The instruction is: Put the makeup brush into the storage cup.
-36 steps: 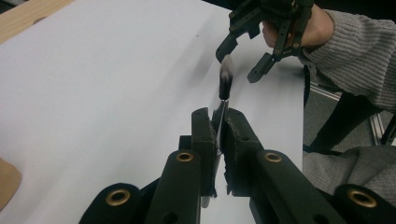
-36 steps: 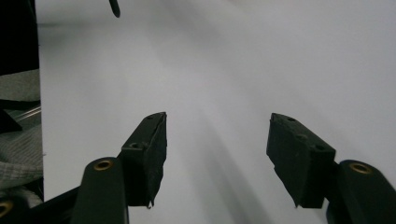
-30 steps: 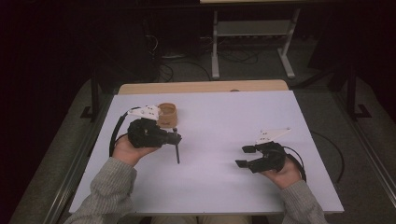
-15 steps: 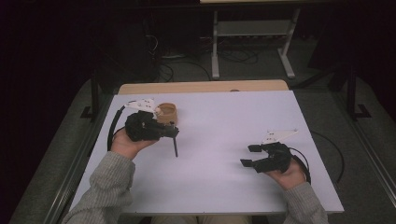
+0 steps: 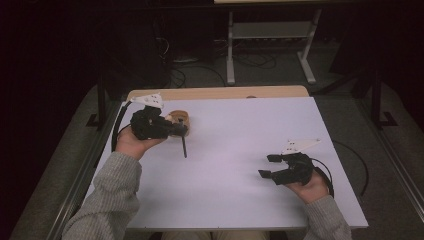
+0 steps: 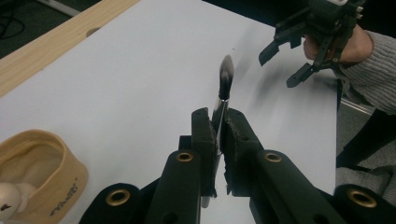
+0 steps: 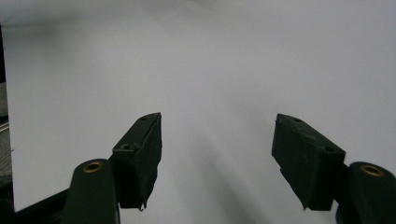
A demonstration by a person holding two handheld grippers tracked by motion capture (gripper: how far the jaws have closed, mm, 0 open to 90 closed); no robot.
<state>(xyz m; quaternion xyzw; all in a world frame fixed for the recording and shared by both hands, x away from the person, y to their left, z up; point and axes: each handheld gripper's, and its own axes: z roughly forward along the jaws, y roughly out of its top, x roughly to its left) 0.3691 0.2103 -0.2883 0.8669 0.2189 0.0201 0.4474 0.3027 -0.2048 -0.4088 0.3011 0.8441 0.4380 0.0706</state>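
Now, stage: the pick-up is looking done, and the carrying or placing is what is remaining, as far as I am judging it.
Left hand-held gripper [image 6: 219,133]: its jaws are pressing tight on the thin silvery handle of a makeup brush [image 6: 224,81], near the ferrule.
Makeup brush: in the left gripper view its dark, soft tip is pointing away from the jaws, out over the white worktop [image 5: 240,200]; in the high view the brush [image 5: 183,146] is hanging from the jaws toward the person, and I cannot tell whether its far end is touching the surface.
Holder: a tan, rounded container [image 6: 44,163] is sitting just beside the left hand-held gripper, near the far left part of the worktop; something pale and rounded is lying inside it, too cropped to name.
Right hand-held gripper [image 5: 267,165]: its jaws are standing wide apart with nothing between them, and it is hovering over bare worktop, well apart from the brush.
Left to do: I am guessing the brush is bound either for the container or for the free gripper; neither is happening yet.
Risk: the grip is on a thin, smooth handle, so the brush may be prone to swivelling between the pads.
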